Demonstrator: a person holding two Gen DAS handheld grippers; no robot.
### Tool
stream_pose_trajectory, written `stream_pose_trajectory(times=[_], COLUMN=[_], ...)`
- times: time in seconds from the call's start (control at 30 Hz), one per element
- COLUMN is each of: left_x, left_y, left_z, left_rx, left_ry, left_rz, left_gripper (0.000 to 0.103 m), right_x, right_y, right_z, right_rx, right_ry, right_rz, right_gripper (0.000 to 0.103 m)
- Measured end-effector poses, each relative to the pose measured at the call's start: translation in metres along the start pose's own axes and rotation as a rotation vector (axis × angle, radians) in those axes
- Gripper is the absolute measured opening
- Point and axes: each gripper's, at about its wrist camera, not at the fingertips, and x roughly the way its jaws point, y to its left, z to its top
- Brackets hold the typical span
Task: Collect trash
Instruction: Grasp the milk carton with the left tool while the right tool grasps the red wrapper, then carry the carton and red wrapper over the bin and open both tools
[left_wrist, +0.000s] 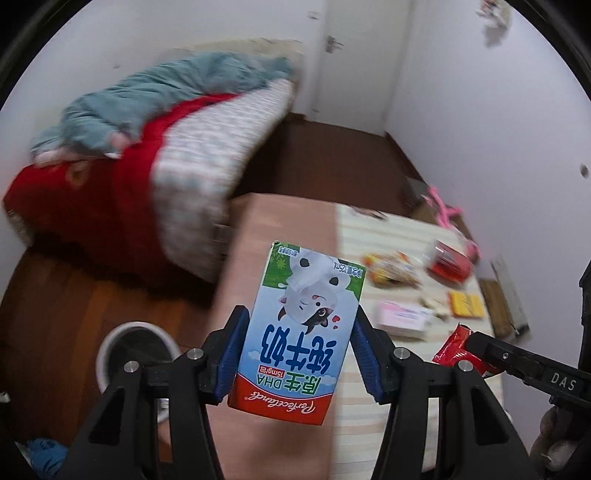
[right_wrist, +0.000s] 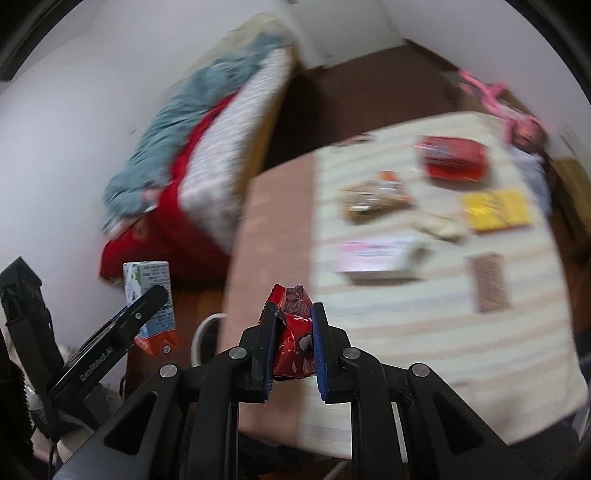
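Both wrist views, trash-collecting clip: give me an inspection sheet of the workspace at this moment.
Surface: table, part bare, part under a striped cloth.
Job's things: milk carton and red wrapper, both held off the table; white bin on the floor beside the table.
Clutter: red packet, yellow packet, pink-and-white box, brown bar, snack bag on the cloth.
Grippers: left tongs shut on the carton; right tongs shut on the wrapper.
Cables: nothing seen.
Surroundings: bed with red and blue-grey bedding, wooden floor, white walls, door.
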Motion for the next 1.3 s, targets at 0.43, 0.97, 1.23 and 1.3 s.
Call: stream_pose_trajectory(times=[0.43,0.97,1.23,1.3], left_x=[0.018,0.152,0.155,0.144], left_y=[0.204,0.374,0.394,0.397], left_z=[-0.021,-0.097,-0.125,-0.130], left_rx=[-0.233,-0.645,-0.654,-0.639], left_ry=[0.075,0.442,0.472,0.456], left_rz=[0.182,0.031,0.160,0.206], left_gripper=[0.051,0.063,0.097,0.097], right_x=[0.184,0.427,0.473,0.472], right_y=[0.210,0.256,0.252,0.253], right_z=[-0.038,-0.092,-0.100,-0.102], right_rx=[-0.264,-0.342,-0.326,-0.356], right_ry=[0.255,0.569,0.621,0.619], right_rz=[0.101,-0.074,-0.087,-0.100], right_gripper=[0.018,0.018,0.075,0.086])
